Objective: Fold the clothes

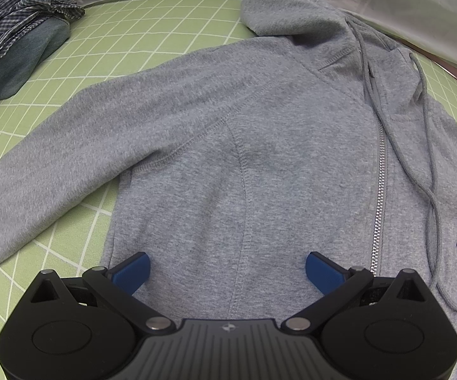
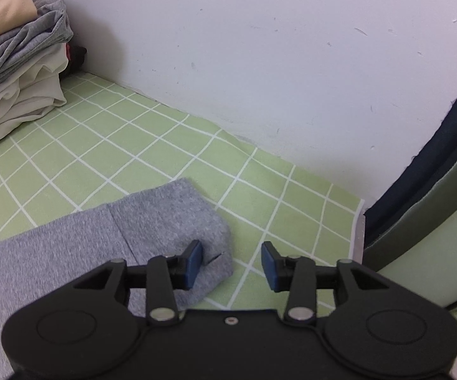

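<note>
Both grippers are hanging spread with nothing between their pads: I'm holding the left gripper (image 1: 227,270) over the body of the grey hoodie (image 1: 260,145), which is lying flat and zipped on the green checked cloth (image 1: 139,41). I'm keeping the right gripper (image 2: 231,261) just above the cuff (image 2: 177,218) of its sleeve, near the white wall (image 2: 260,63).
</note>
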Demonstrator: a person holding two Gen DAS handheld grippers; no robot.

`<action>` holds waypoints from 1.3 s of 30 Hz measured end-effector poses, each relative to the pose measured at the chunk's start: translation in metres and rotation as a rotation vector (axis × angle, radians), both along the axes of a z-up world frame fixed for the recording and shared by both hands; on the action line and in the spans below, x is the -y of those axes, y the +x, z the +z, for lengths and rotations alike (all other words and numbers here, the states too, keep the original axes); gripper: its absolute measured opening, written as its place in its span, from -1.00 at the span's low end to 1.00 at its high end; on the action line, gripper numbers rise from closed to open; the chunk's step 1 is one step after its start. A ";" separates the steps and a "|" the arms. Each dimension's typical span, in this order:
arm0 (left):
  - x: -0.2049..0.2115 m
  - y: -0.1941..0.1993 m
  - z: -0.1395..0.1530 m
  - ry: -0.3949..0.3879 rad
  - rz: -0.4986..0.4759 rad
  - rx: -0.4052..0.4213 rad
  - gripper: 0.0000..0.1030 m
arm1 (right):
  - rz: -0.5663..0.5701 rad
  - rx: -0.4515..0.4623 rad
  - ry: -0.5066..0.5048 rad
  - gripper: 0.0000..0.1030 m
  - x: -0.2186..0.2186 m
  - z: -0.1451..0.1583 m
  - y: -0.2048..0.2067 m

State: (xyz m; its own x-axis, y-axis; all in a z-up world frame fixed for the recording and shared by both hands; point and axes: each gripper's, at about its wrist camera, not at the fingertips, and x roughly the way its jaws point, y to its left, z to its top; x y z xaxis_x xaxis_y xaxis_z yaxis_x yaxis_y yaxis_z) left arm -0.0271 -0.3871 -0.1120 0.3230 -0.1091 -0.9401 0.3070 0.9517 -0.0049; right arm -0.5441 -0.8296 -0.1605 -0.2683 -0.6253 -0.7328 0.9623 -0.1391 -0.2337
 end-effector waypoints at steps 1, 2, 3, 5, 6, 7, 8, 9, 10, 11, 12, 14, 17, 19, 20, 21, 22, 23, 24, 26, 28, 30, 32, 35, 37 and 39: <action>0.000 0.000 0.000 0.000 0.000 0.001 1.00 | 0.000 0.003 -0.004 0.27 -0.001 0.001 0.002; 0.000 0.000 0.000 -0.001 0.000 0.001 1.00 | 0.004 0.008 -0.010 0.39 -0.003 0.002 0.005; 0.000 0.000 0.000 -0.001 0.000 0.001 1.00 | 0.017 0.014 -0.019 0.56 -0.006 0.004 0.008; 0.000 0.000 0.000 -0.001 0.000 0.001 1.00 | 0.033 0.007 -0.031 0.65 -0.010 0.005 0.017; 0.000 0.000 0.000 -0.001 -0.001 0.001 1.00 | 0.041 0.002 -0.036 0.70 -0.012 0.006 0.023; 0.000 0.000 0.000 -0.001 -0.002 0.001 1.00 | 0.049 0.000 -0.040 0.80 -0.014 0.006 0.029; 0.000 0.000 0.000 -0.002 -0.006 0.003 1.00 | 0.064 0.002 -0.043 0.86 -0.016 0.007 0.035; -0.001 0.000 0.000 -0.003 -0.013 0.007 1.00 | 0.094 0.011 -0.046 0.93 -0.018 0.009 0.043; -0.001 0.000 0.000 -0.004 -0.022 0.010 1.00 | 0.123 0.019 -0.049 0.95 -0.021 0.011 0.050; -0.002 -0.001 0.000 -0.007 -0.031 0.010 1.00 | 0.156 0.030 -0.052 0.95 -0.024 0.014 0.058; -0.004 -0.002 0.001 -0.009 -0.037 0.007 1.00 | 0.198 0.043 -0.057 0.97 -0.029 0.019 0.068; -0.009 -0.004 0.003 -0.024 -0.035 -0.007 1.00 | 0.307 0.081 -0.076 1.00 -0.045 0.033 0.089; -0.029 -0.015 0.012 -0.107 -0.017 -0.009 1.00 | 0.534 0.118 -0.091 1.00 -0.081 0.055 0.121; -0.049 -0.025 0.021 -0.147 0.009 0.014 1.00 | 0.671 0.122 -0.098 1.00 -0.111 0.064 0.140; -0.059 -0.030 0.025 -0.163 0.024 0.026 1.00 | 0.731 0.123 -0.100 1.00 -0.127 0.067 0.148; -0.070 -0.035 0.029 -0.176 0.040 0.037 1.00 | 0.781 0.123 -0.095 1.00 -0.142 0.069 0.153; -0.082 -0.038 0.033 -0.182 0.058 0.047 1.00 | 0.823 0.121 -0.086 1.00 -0.158 0.070 0.158; -0.094 -0.042 0.035 -0.186 0.074 0.056 1.00 | 0.861 0.120 -0.076 1.00 -0.175 0.069 0.163; -0.109 -0.046 0.037 -0.190 0.087 0.064 1.00 | 0.895 0.120 -0.063 1.00 -0.192 0.067 0.168; -0.139 -0.053 0.041 -0.199 0.113 0.080 1.00 | 0.962 0.126 -0.029 1.00 -0.223 0.061 0.174; -0.168 -0.060 0.042 -0.196 0.138 0.084 1.00 | 1.017 0.120 0.013 1.00 -0.255 0.054 0.180; -0.197 -0.062 0.041 -0.188 0.165 0.081 1.00 | 1.065 0.106 0.057 1.00 -0.286 0.046 0.185; -0.226 -0.063 0.041 -0.182 0.190 0.079 1.00 | 1.091 0.073 0.067 1.00 -0.312 0.044 0.191; -0.266 -0.061 0.039 -0.177 0.225 0.077 1.00 | 1.079 0.049 0.080 1.00 -0.342 0.041 0.198; -0.288 -0.056 0.037 -0.177 0.245 0.076 1.00 | 1.066 0.045 0.098 1.00 -0.358 0.039 0.203; -0.311 -0.049 0.035 -0.178 0.275 0.079 1.00 | 1.056 0.035 0.110 1.00 -0.375 0.038 0.208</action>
State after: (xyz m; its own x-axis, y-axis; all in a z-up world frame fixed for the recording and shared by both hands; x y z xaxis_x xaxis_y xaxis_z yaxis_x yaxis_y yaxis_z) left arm -0.0764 -0.0766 -0.0773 0.4339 -0.1685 -0.8850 0.0452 0.9852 -0.1654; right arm -0.3361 -0.4547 -0.1229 0.3942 -0.4585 -0.7965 0.5891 0.7913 -0.1639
